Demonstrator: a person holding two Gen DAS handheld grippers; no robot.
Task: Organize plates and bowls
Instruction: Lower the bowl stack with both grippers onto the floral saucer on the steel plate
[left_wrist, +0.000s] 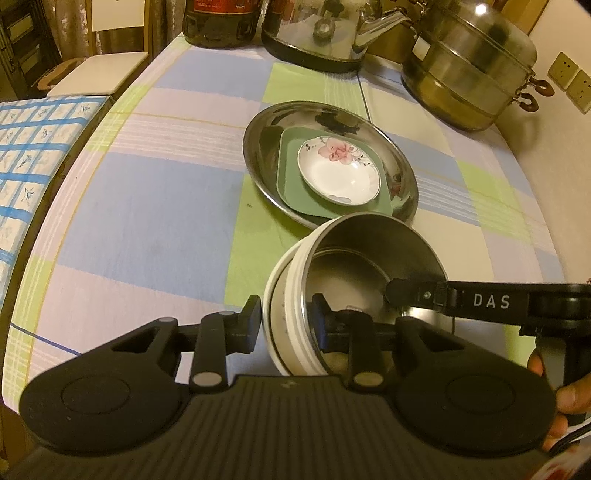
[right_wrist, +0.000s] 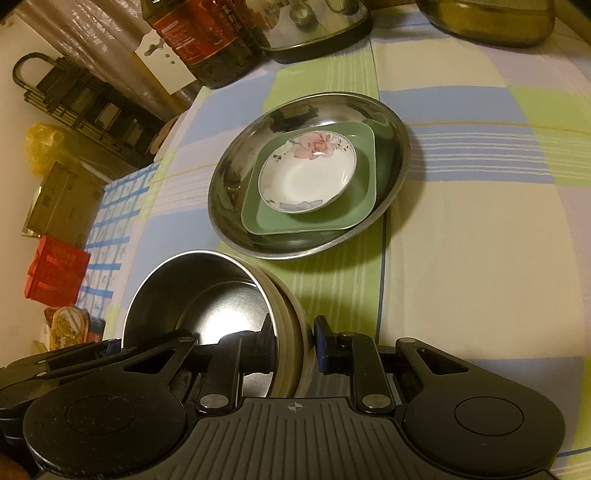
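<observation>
Stack is partly built. Steel tray (left_wrist: 258, 155) is sitting mid-table on the checked cloth (left_wrist: 147, 206), w/ green square plate (left_wrist: 291, 192) nested inside it and small floral dish (left_wrist: 340, 170) sitting on top of that. That part is looking done.

What's left: the steel bowl w/ cream outer wall (left_wrist: 354, 266). It's sitting just in front of the tray, tilted toward it, mouth facing tray side; can't tell if its base is touching the cloth or lifted clear. Ribbed cream rim could be more than one bowl nested; can't tell.

Left gripper (left_wrist: 286, 328) is nipping the bowl's wall, one pad outside on the cream side, other pad inside on the steel — jaws narrow, clamped on the wall. Right gripper (right_wrist: 295, 343) is doing the same on the opposite side of the rim: jaws narrow, one pad inside, blue pad outside, looking closed on the wall. In left view the right tool's finger is reaching into the bowl from the right; a hand (left_wrist: 565, 398) is showing at frame edge.

Judgement: roughly 3 of 4 pieces are stacked; bowl is being held two-handed, probably heading onto the floral dish. Kettle (left_wrist: 314, 33), steamer pot (left_wrist: 469, 74), bottle (right_wrist: 199, 40) at back aren't part of the job.
</observation>
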